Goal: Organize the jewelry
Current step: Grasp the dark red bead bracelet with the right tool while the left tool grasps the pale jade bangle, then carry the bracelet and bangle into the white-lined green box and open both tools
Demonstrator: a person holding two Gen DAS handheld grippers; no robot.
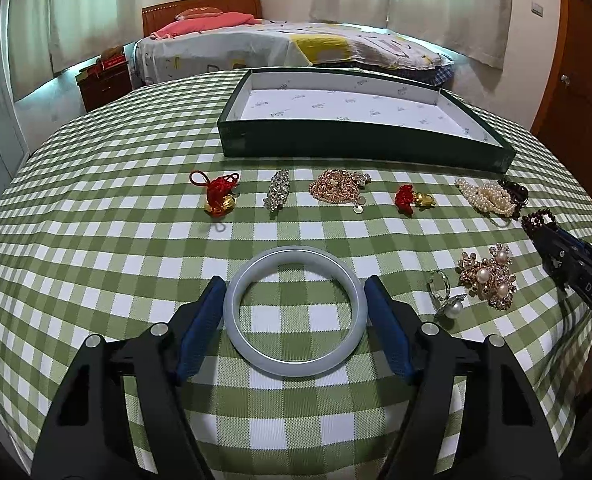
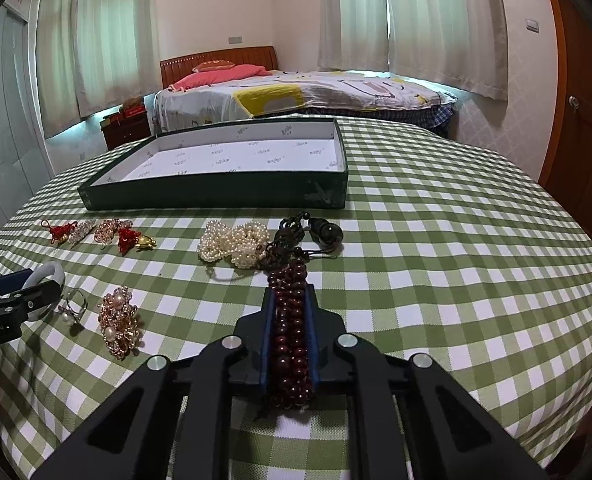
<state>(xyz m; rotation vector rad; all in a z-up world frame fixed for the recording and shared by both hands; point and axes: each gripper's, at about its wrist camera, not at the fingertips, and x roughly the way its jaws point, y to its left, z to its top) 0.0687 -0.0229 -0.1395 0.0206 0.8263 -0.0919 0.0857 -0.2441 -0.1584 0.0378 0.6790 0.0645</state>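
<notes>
A pale jade bangle [image 1: 294,311] lies on the green checked tablecloth [image 1: 96,240] between the blue pads of my left gripper [image 1: 294,286], which close against its two sides. My right gripper [image 2: 290,294] is shut on a dark red bead bracelet [image 2: 292,332], low over the cloth. It also shows at the right edge of the left wrist view [image 1: 543,228]. A dark green tray with a white lining [image 1: 375,144] stands empty at the back. It also shows in the right wrist view [image 2: 216,194].
On the cloth in a row: two red-knot gold charms [image 1: 220,194] [image 1: 411,199], a crystal brooch [image 1: 276,195], a rose-gold chain pile [image 1: 339,188], white pearls [image 1: 485,196], dark beads [image 1: 515,190]. Nearer: a pearl ring [image 1: 447,296] and pearl-flower brooch [image 1: 487,276]. A bed stands behind.
</notes>
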